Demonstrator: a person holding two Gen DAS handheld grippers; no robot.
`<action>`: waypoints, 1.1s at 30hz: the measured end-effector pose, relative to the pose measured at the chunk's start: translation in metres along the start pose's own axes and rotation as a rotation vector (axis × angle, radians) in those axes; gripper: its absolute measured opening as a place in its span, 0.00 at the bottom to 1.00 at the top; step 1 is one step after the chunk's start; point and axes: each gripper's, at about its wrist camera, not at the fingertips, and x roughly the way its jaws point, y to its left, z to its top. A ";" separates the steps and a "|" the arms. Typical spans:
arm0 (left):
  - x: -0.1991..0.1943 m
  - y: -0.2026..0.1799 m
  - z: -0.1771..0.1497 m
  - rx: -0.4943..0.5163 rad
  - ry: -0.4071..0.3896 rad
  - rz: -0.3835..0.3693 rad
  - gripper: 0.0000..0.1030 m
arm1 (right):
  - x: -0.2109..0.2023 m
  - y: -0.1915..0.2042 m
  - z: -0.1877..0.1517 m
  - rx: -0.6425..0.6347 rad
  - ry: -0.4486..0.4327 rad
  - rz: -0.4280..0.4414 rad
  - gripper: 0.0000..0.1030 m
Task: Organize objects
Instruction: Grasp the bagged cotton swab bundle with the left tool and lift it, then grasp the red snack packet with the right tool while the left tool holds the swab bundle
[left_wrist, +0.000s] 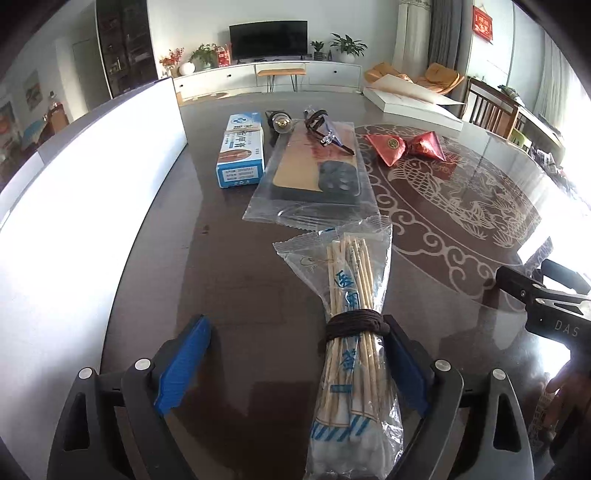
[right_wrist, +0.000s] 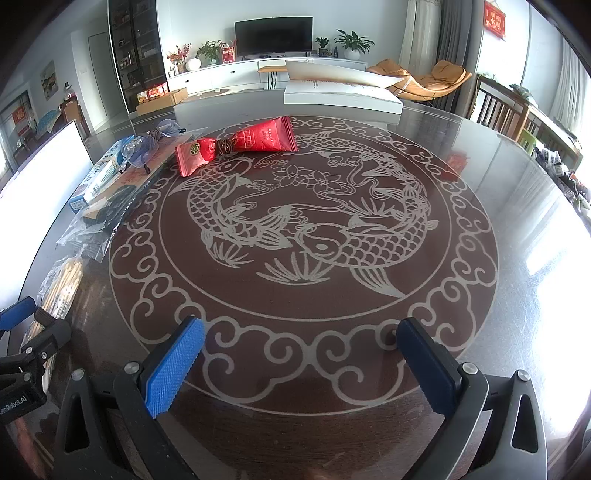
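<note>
A white board stood along the table's left edge, and just to its right the sorted things made a line running away from the camera: a blue box, a clear bag with a dark case, glasses on top, which looked like deliberate grouping on that side. Nearest in that line lay the bag of sticks, tied with a dark cord, between the wide-spread fingers of the left gripper; only the right pad touched it, so I judged it set down, not gripped. Farther right, the red packets lay on the table, apart from the line, probably the next thing to sort. The right gripper hovered with fingers wide and nothing between them.
</note>
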 end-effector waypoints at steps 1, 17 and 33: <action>0.001 0.001 0.000 -0.005 0.003 0.004 0.90 | 0.000 0.000 0.000 0.000 0.000 0.000 1.00; 0.007 0.005 0.002 0.010 0.004 -0.018 1.00 | 0.000 0.000 0.000 0.000 0.000 0.000 1.00; 0.007 0.005 0.002 0.009 0.004 -0.018 1.00 | 0.056 0.002 0.105 0.286 0.123 0.263 0.88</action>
